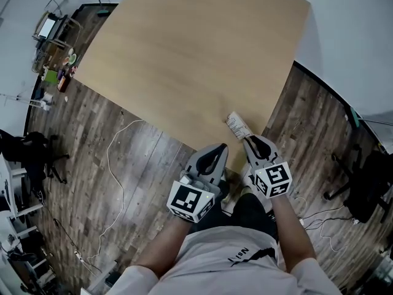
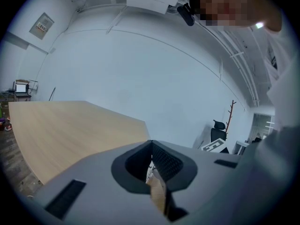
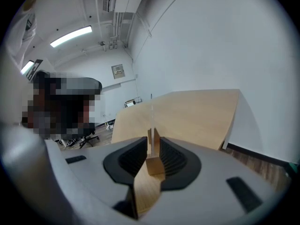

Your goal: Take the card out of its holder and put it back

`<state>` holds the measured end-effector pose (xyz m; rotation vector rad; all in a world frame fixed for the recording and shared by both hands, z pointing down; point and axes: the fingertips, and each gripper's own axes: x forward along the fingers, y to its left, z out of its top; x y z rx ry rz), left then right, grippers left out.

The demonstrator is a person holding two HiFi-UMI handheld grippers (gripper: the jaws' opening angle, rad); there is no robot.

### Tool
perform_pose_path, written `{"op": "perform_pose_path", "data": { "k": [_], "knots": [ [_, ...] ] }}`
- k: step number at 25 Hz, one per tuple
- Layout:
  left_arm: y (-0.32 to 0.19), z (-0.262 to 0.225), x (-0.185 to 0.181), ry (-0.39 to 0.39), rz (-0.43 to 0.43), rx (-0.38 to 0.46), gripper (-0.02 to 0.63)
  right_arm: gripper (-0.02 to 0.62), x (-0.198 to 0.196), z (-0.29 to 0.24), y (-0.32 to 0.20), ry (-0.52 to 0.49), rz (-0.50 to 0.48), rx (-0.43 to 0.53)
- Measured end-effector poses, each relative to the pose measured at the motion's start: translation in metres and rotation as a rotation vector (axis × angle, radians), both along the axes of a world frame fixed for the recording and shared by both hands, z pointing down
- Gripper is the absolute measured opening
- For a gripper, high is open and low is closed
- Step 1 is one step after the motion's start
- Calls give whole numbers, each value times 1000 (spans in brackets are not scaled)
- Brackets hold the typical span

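Closest to the head camera is the person's pale shirt [image 1: 228, 262], with both forearms reaching forward so the 2 grippers sit side by side at the near edge of the table [image 1: 184, 54].

On the right gripper [image 1: 247, 141], the jaws are clamped on a small wooden holder [image 3: 153, 165], as its own view shows. The card [image 3: 151, 114] stands upright in the holder's slot, seen edge-on as a thin pale line rising above the jaws. From above, the card [image 1: 236, 125] shows as a small printed white slip just past that gripper's tips, over the table's near edge. Whether the holder rests on the wood or is lifted off it, I cannot tell. Gripping the base and not the card looks deliberate. It would steady the holder and leave the card's top free to be drawn out.

Just beside it, the left gripper [image 1: 221, 147] is slightly behind and apart from the card. In the left gripper view its jaws are pressed together at the tips with nothing between them. Only table wood and a pale scrap show through the gap lower down.

The card is fully seated, so the removal has not begun. The left gripper would likely have to spread its jaws and come in over the card's flat faces. A sideways pull there could tip the light holder.
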<state>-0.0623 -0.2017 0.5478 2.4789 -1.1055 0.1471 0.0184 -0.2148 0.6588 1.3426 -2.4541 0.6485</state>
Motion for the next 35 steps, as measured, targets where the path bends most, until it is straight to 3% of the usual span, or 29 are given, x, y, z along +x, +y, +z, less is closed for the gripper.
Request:
{"op": "perform_pose_path", "data": {
  "k": [8,10,16,26,35],
  "knots": [
    [-4,10,-1,-29,5,-4,12,74,0,2,-10,-6,-29,52],
    [-4,9,-1,-33,5,-3,12,36,0,1,-11,-7,-37,61],
    [-4,5,0,-37,2,-6,12,26,1,-11,-13,-28,-39,84],
    [1,-30,7,-8,-9,6,12,26,11,-71,-21,-58,-12,123],
    [11,-78,25,20,-14,30,12,25,24,-157,-18,-119,9,151]
  ]
}}
